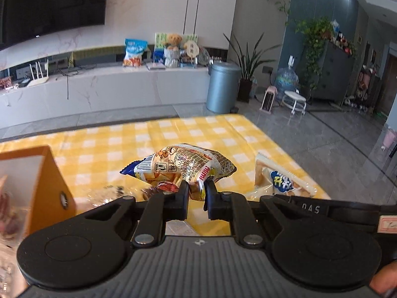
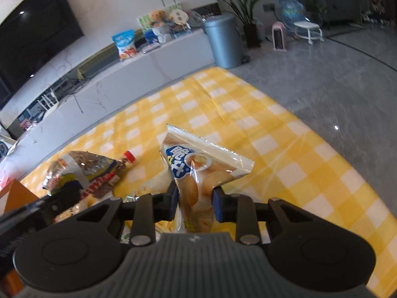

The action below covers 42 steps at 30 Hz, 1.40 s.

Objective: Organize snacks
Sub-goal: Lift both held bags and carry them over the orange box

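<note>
Your left tool (image 1: 197, 191) is clamped tight on the crumpled snack packet (image 1: 183, 166), held above the yellow checked surface (image 1: 124, 144) beside the orange box (image 1: 49, 173). Your right tool (image 2: 194, 198) has its fingers pressed on the crisp bag (image 2: 198, 168), which stands upright over the same surface.

Table (image 1: 173, 129) under yellow-and-white checked cloth (image 2: 285, 154), glossy, creased along far middle. Grey tiled floor beyond far and right edges. Orange box (image 1: 49, 181) stands at near left, white inside, contents blurred. Clear-wrapped packets (image 1: 116, 193) lie on cloth near centre, just right of box, too blurred to read. Far half and right side of cloth bare.
</note>
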Motion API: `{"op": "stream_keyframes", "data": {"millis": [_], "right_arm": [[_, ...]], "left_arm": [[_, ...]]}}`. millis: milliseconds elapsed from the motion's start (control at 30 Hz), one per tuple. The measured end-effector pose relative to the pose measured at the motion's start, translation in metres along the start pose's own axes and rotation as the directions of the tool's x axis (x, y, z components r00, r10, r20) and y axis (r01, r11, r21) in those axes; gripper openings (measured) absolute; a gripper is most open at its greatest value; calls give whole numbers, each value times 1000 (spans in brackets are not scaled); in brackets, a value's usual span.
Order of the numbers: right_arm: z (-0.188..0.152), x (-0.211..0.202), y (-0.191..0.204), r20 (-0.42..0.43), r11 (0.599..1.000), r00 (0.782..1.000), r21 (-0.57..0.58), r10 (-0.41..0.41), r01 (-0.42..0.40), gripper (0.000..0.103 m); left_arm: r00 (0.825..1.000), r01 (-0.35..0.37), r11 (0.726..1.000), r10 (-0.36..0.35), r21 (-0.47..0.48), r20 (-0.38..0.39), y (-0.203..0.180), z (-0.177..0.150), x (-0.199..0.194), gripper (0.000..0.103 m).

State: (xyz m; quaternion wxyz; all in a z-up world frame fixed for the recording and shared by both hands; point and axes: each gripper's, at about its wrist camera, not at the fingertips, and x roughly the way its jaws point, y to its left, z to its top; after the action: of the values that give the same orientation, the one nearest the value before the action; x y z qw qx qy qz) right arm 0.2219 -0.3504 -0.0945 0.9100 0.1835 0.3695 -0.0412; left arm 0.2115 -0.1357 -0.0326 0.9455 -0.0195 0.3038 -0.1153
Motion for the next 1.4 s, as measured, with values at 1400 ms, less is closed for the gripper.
{"op": "stream_keyframes", "data": {"millis": [1400], "right_arm": [[-46,-90,325,-390,603,888,-657,243,-453,26]], "left_arm": [[952,-94,995,97,22,-290,204,-6,-115,15]]}}
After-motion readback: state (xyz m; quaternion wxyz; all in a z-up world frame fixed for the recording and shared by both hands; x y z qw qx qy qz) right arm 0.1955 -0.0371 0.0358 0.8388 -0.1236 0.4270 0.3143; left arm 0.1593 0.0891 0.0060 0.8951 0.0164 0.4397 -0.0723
